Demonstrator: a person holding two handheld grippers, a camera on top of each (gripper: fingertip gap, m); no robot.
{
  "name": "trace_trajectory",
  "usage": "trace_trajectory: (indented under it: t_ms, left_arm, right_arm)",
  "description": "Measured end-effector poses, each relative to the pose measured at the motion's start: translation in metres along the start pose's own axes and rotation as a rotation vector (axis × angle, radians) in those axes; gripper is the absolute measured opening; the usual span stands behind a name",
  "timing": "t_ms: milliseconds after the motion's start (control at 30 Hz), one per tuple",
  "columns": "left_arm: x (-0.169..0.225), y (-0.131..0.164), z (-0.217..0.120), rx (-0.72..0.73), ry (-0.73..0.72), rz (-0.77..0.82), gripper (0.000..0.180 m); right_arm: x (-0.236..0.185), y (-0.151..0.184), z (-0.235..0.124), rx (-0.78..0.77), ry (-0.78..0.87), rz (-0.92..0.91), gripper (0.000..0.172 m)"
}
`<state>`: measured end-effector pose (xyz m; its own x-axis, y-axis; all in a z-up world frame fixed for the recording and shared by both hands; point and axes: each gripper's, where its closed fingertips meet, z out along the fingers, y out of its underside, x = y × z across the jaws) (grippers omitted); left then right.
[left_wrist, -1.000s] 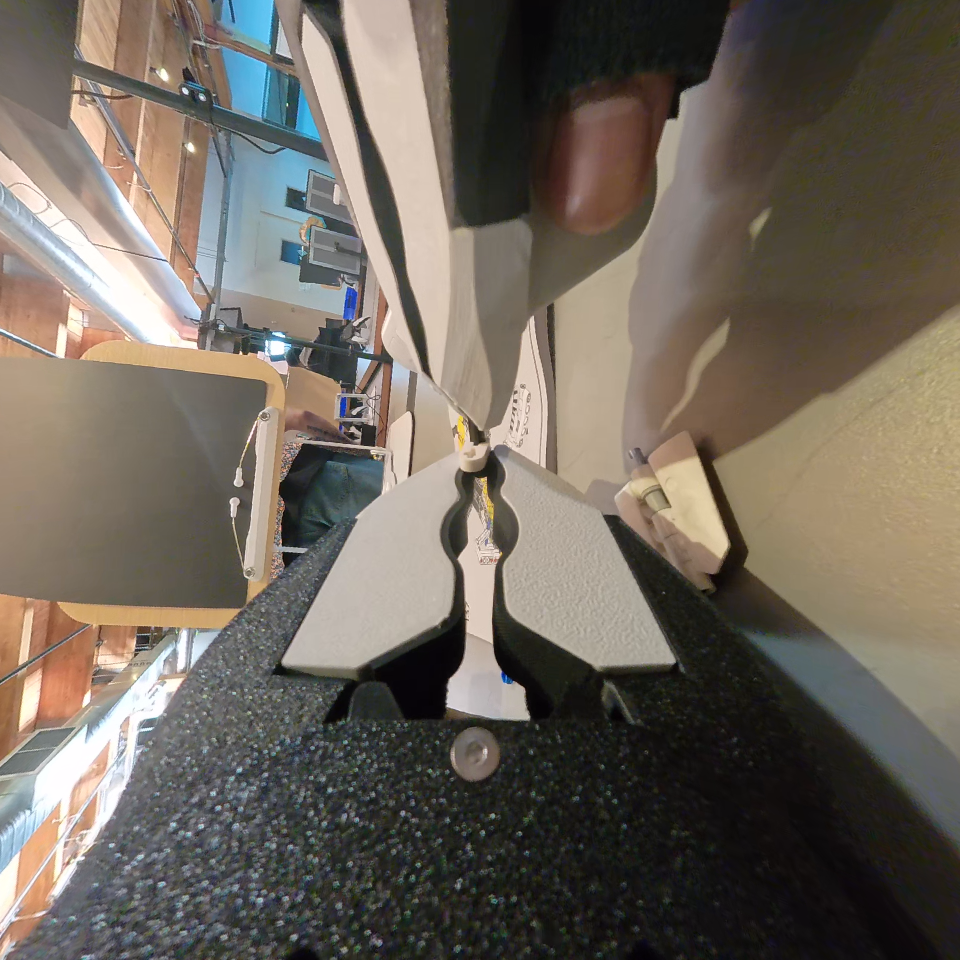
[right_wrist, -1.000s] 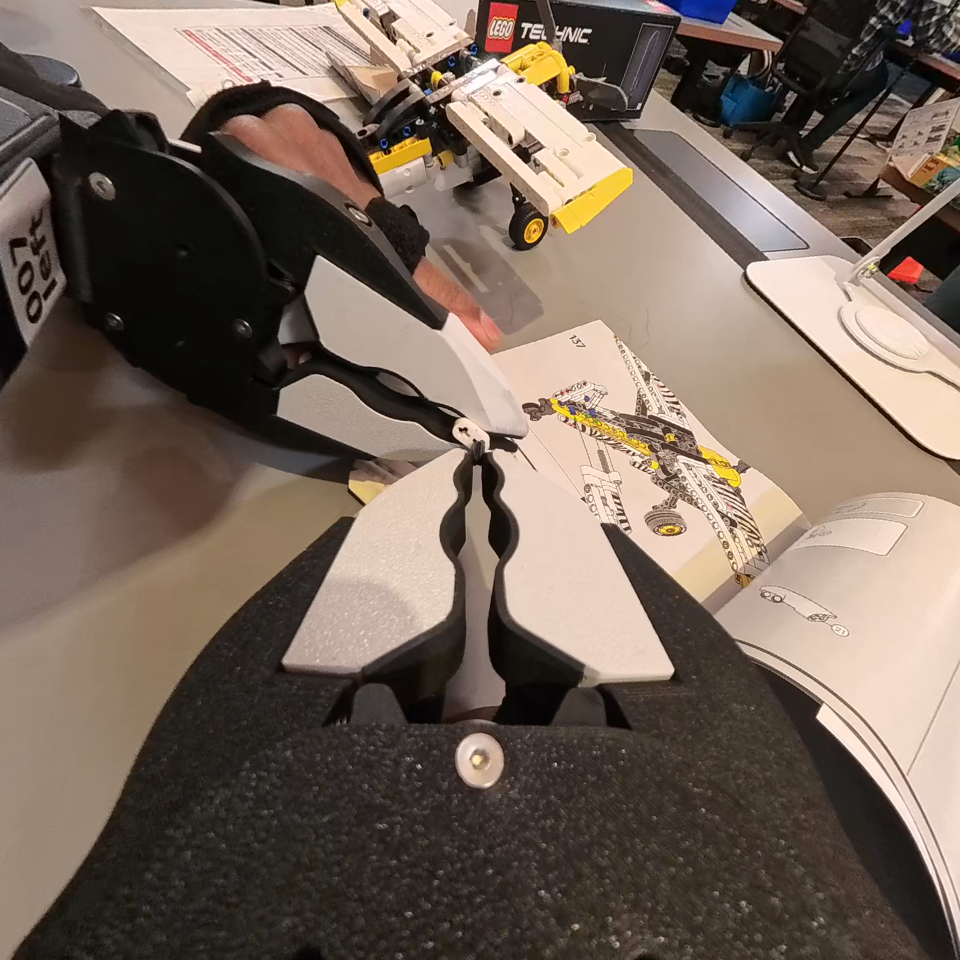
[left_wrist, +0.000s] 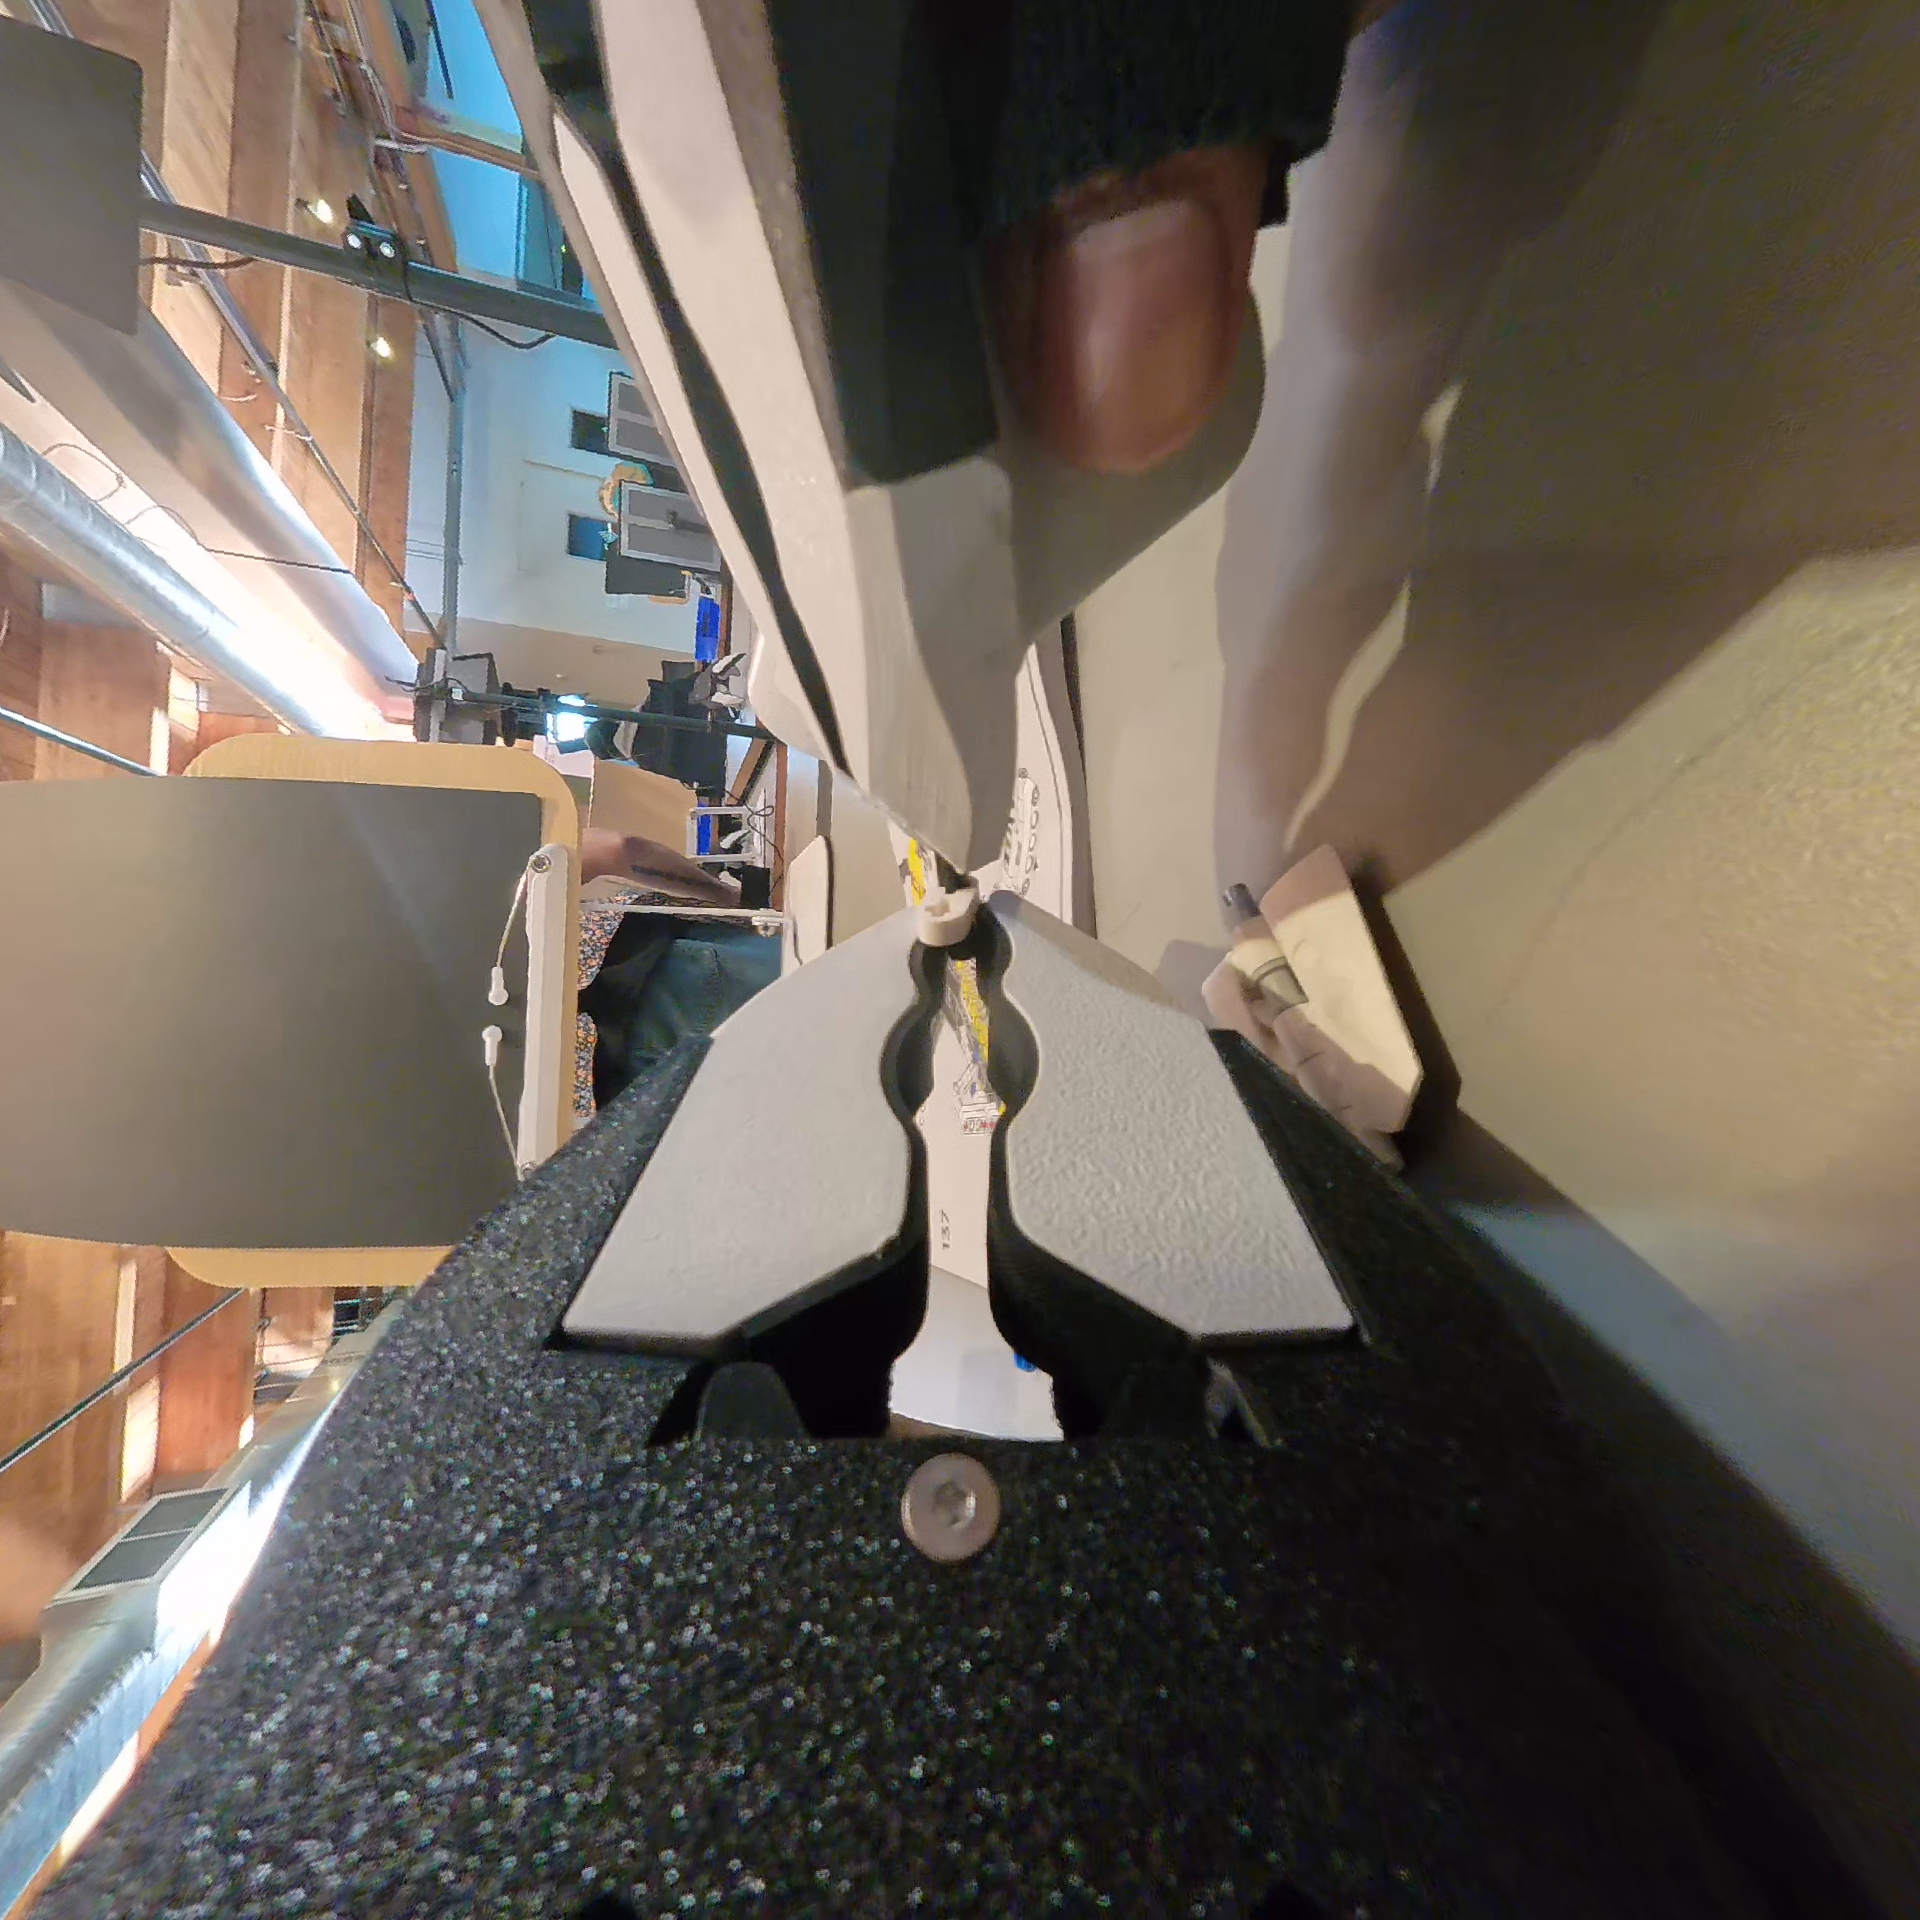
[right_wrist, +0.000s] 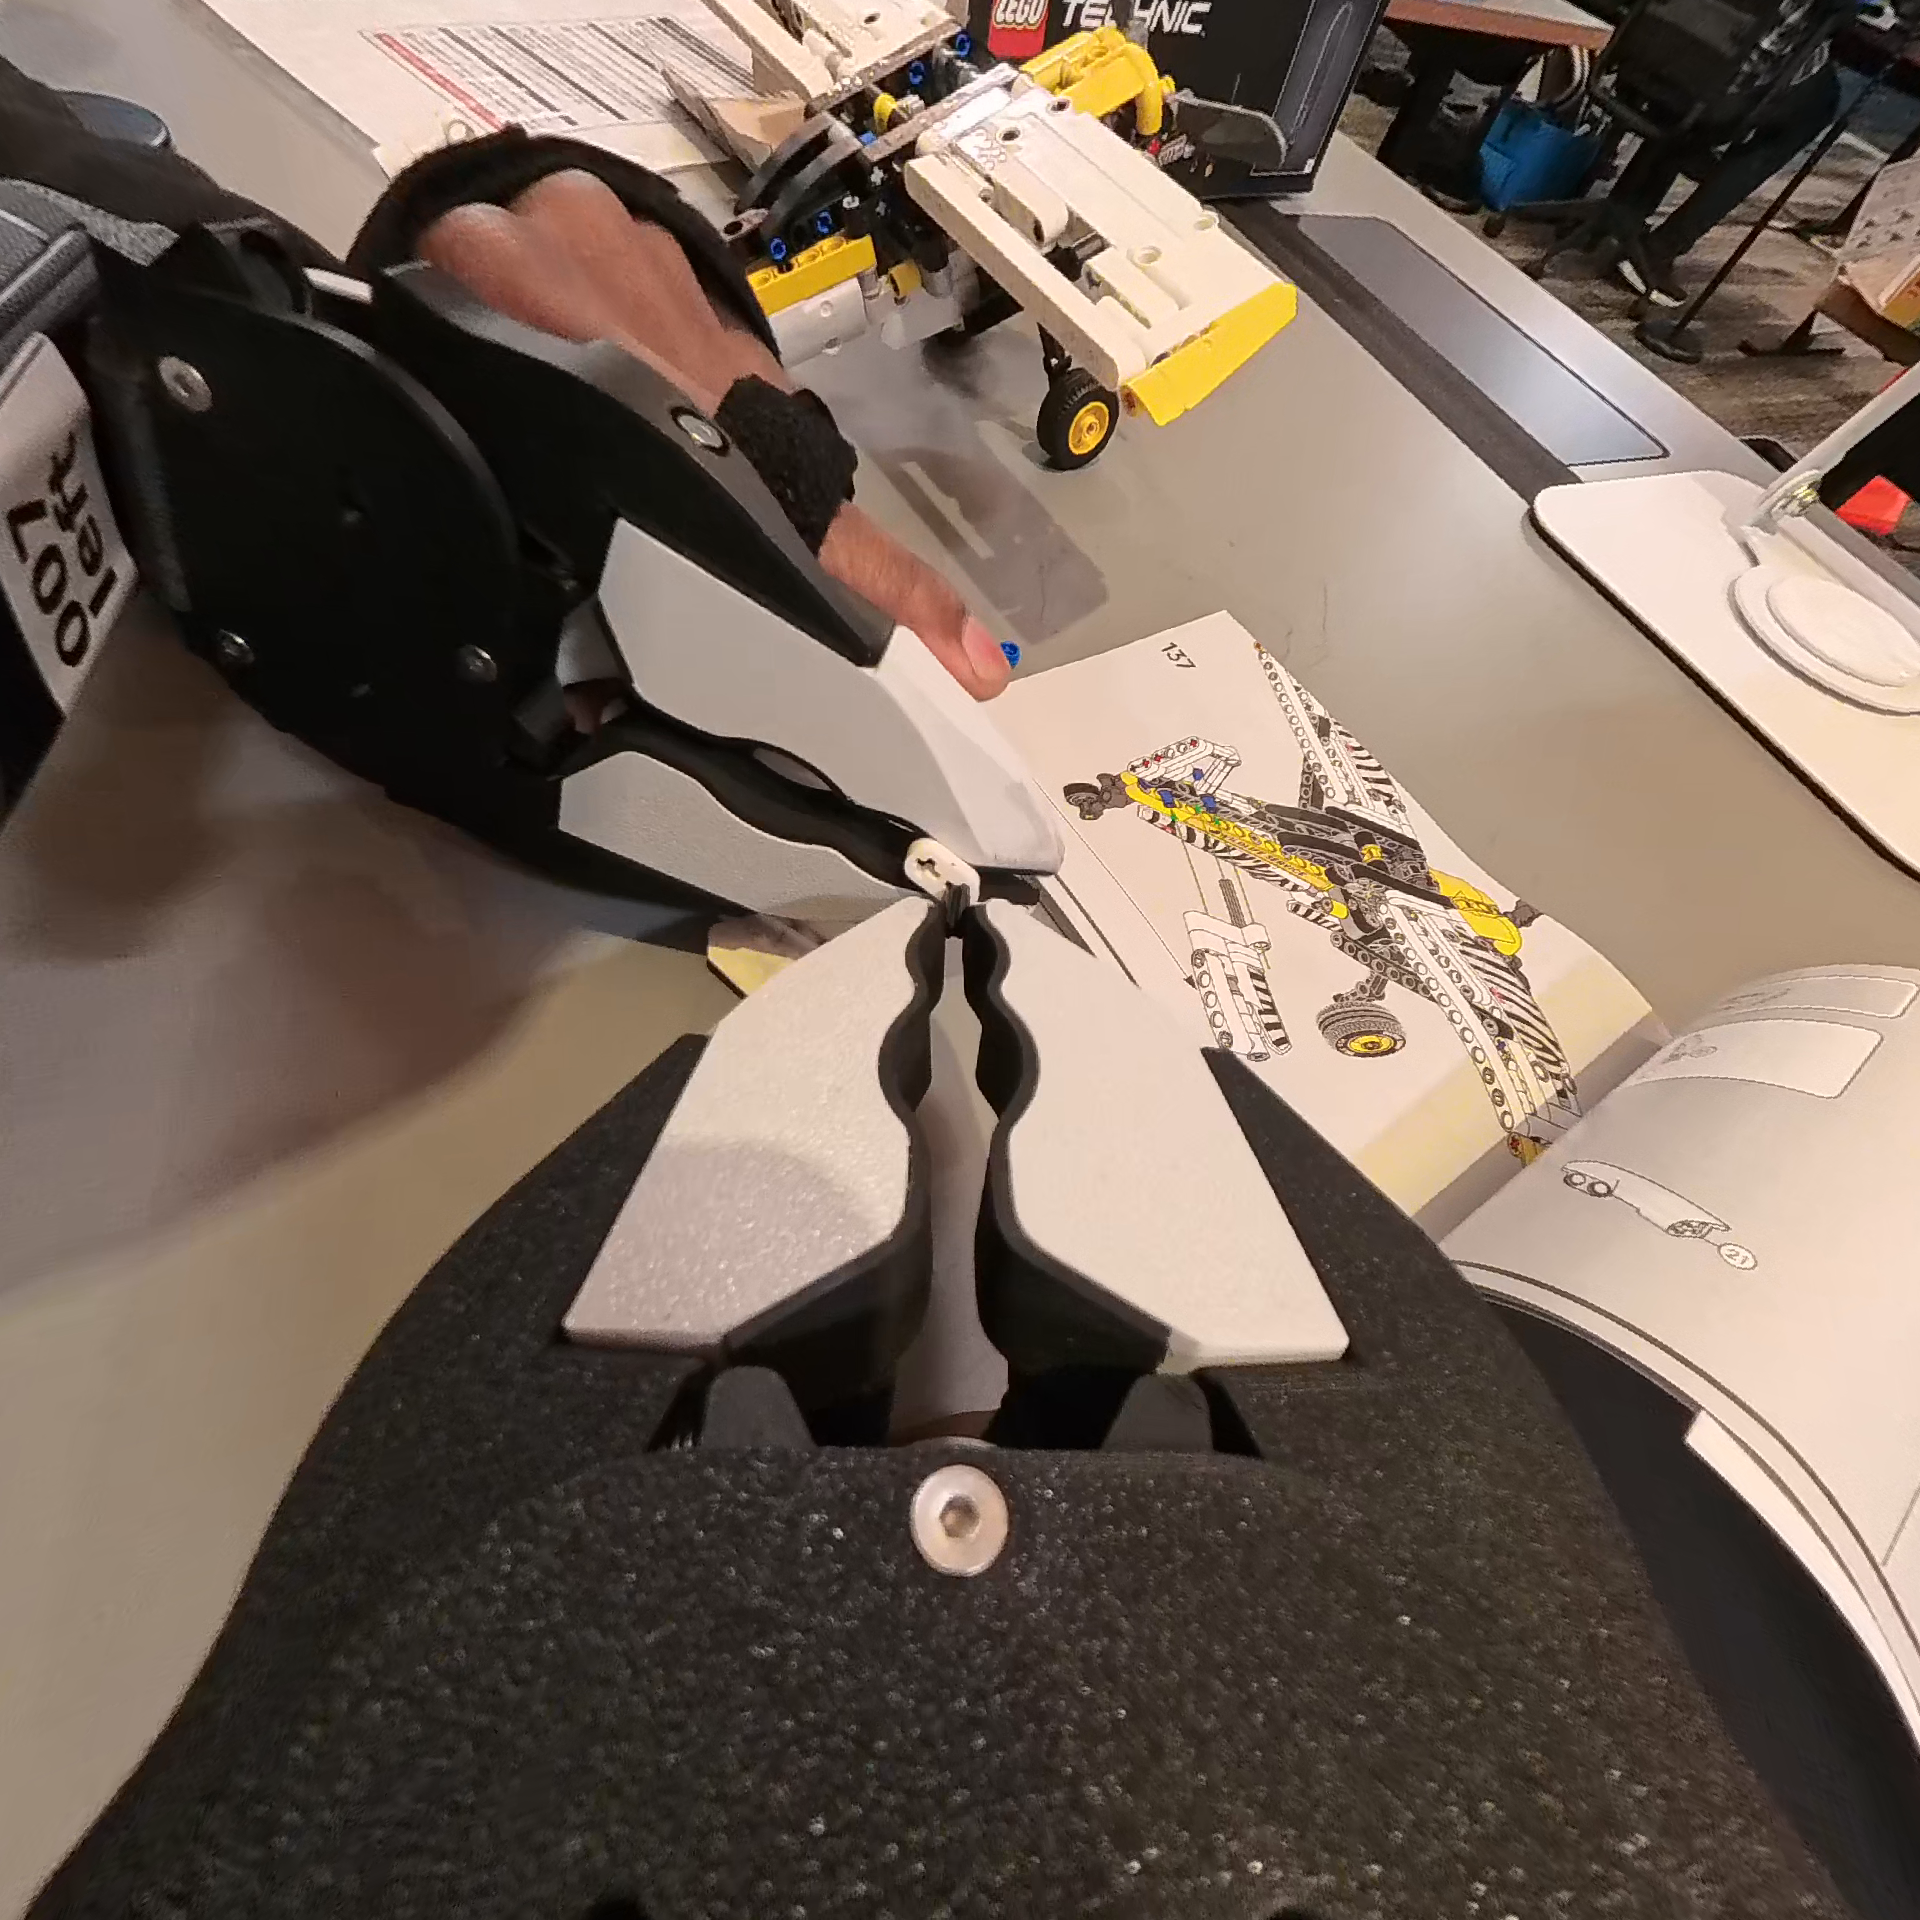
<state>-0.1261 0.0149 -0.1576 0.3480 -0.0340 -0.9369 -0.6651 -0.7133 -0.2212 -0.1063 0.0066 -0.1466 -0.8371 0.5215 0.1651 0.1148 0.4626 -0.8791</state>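
The left tongs (right_wrist: 951, 868) pinch a small white piece (right_wrist: 940, 864), and the right tongs (right_wrist: 954, 914) pinch a thin black pin (right_wrist: 956, 902) that sticks into it. Both pairs meet tip to tip just above the near corner of an open booklet (right_wrist: 1299, 883) on the grey table (right_wrist: 312, 1091). The booklet shows a drawing of a yellow and white plane and has small printed numbers. The table is bare on the left side. A white and yellow toy plane (right_wrist: 1039, 208) stands farther back, well apart from the tongs, with a dark box (right_wrist: 1226, 83) with a brand name behind it and a printed sheet (right_wrist: 520, 62) beside it. A flat white tray (right_wrist: 1714, 623) lies near the right edge. The left wrist view is tipped sideways and shows a room with wood walls and a dark board (left_wrist: 260, 1018), which the right view does not.
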Motion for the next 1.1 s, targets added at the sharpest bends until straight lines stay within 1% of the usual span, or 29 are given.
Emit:
trace_trajectory:
  t_ms: [100,267,467,500,533,567,600,667,767,867,967,1100]
  left_arm:
    - [-0.001,0.0,-0.001,0.003,-0.005,0.01,0.005]
    - [0.001,0.002,0.0,-0.022,-0.022,0.112,0.005]
    - [0.0,0.001,-0.001,-0.012,-0.017,0.086,0.006]
    - [-0.002,-0.004,-0.002,0.022,-0.034,0.071,0.011]
    - [0.003,-0.012,-0.003,0.044,-0.004,0.076,0.017]
    - [0.001,-0.015,-0.003,0.044,-0.025,0.063,0.023]
    - [-0.002,-0.012,-0.001,0.016,-0.035,0.04,0.023]
    - [-0.009,-0.011,-0.001,-0.001,-0.042,-0.02,0.02]
    - [-0.01,-0.014,-0.002,0.052,-0.032,-0.053,0.02]
    - [-0.016,-0.014,-0.005,0.072,-0.039,-0.096,0.029]
    - [-0.018,-0.008,-0.008,0.07,-0.037,-0.144,0.038]
    - [-0.027,0.004,-0.011,0.055,-0.091,-0.145,0.036]
  right_arm:
    - [0.0,-0.001,0.0,0.005,-0.001,0.0,0.003]
    - [-0.001,0.003,0.002,-0.012,-0.002,0.005,0.003]
    - [-0.002,0.002,0.003,-0.005,-0.005,0.009,0.003]
    - [-0.007,0.001,0.004,0.0,-0.031,0.011,0.003]
    - [-0.013,-0.001,0.006,0.008,-0.052,0.009,0.002]
    - [-0.012,-0.001,0.007,0.0,-0.025,-0.009,0.002]
    - [-0.008,-0.003,0.007,-0.001,0.014,-0.017,0.002]
    - [-0.004,-0.008,0.004,0.021,0.018,0.018,0.002]
    - [-0.005,-0.011,0.001,0.039,0.011,0.024,0.002]
    - [-0.002,-0.01,0.0,0.044,-0.002,0.081,0.003]
    - [0.004,-0.007,-0.001,0.054,-0.022,0.179,0.004]
    - [0.015,-0.003,-0.002,0.07,-0.056,0.372,0.004]
